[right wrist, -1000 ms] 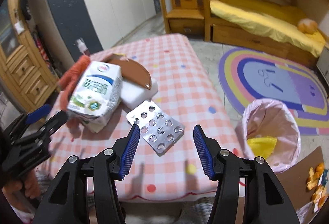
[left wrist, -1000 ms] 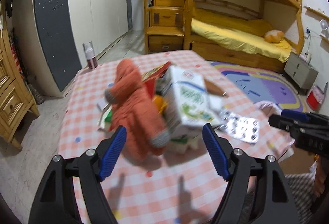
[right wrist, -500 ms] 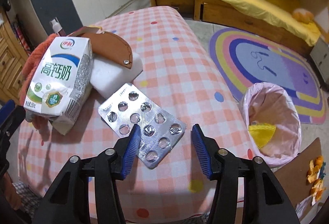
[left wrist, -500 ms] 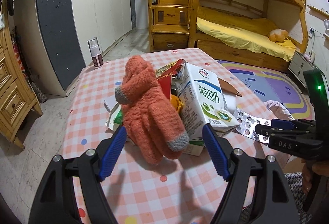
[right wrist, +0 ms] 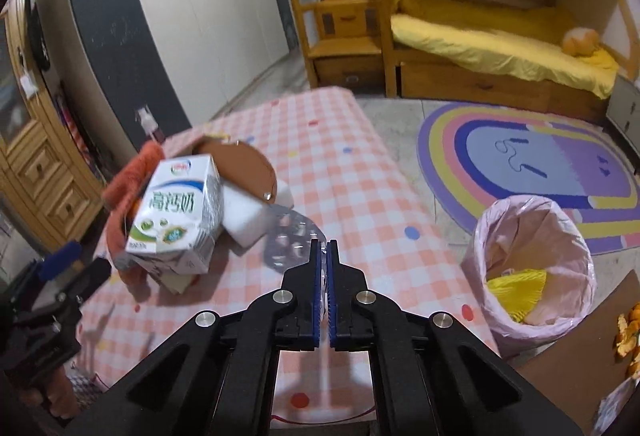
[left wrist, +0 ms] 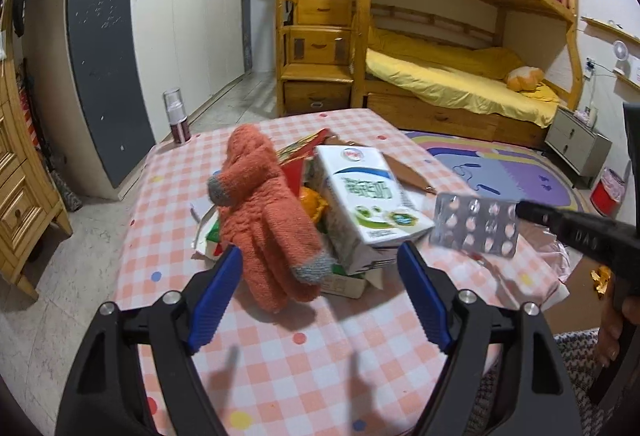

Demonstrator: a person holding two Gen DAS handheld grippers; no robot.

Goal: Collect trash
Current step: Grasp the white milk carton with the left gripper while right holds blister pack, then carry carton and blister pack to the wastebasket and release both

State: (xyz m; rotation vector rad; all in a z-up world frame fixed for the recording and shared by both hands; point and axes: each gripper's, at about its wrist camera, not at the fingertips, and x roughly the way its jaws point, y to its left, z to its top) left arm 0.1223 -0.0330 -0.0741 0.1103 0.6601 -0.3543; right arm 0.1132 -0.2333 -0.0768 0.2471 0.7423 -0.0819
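Right tool [right wrist: 324,248] is gripping the blister pack [left wrist: 476,224], lifting it clear of the tabletop [left wrist: 340,356]. Left tool [left wrist: 320,296] is hanging open before the orange glove [left wrist: 268,220] and milk carton [left wrist: 368,196].

Motion-blurred blister pack [right wrist: 290,238], near edge hidden between the right hand-held gripper [right wrist: 325,248] pads

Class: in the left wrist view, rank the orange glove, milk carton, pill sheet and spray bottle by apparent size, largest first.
1. Orange glove
2. Milk carton, close to the glove, so unsure
3. Pill sheet
4. Spray bottle, farthest away
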